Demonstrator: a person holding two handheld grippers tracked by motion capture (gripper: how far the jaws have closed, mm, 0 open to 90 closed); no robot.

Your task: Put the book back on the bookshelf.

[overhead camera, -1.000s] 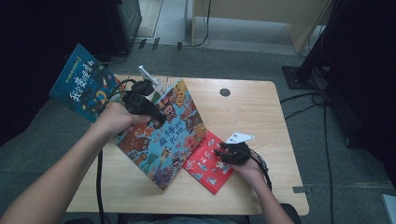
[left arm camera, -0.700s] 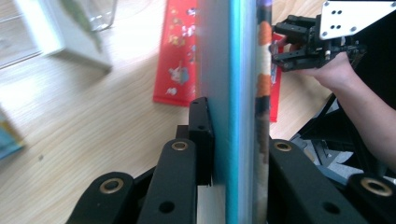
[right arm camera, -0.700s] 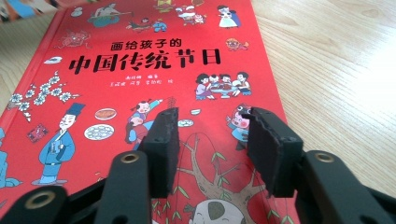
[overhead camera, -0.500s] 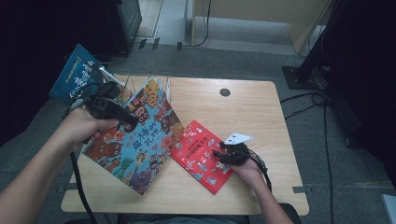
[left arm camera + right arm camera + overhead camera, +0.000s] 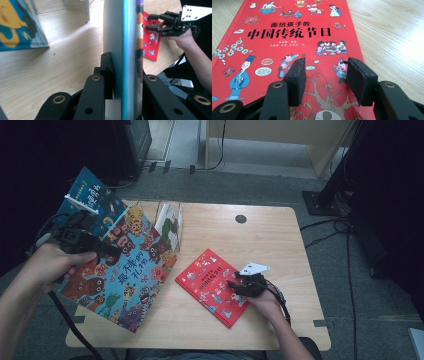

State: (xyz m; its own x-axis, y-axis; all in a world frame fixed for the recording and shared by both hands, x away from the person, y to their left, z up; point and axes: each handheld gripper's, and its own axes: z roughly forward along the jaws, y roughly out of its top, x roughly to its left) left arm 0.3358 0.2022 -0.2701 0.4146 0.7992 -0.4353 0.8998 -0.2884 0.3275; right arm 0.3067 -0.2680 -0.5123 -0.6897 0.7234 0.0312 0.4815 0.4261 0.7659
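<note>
The left gripper's [image 5: 92, 247] fingers [image 5: 106, 72] were clamped on the big blue monster-covered picture book [image 5: 125, 270], tilted up off the wooden counter [image 5: 260, 240]. The right gripper's [image 5: 240, 282] fingers [image 5: 297, 75], just opened, hovered apart over the flat red picture book [image 5: 212, 285]. Shelving in the clear wire rack [image 5: 172, 217] looked barely begun.

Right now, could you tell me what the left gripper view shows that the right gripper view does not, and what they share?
The left gripper view shows the left gripper clamped edge-on on the large colourful picture book, a blue book at upper left, and the right gripper farther off in a hand. The right gripper view shows its own fingers apart with nothing between them, just above the cover, and the cover's printed title. Both share the red book lying flat on the wooden table.
</note>
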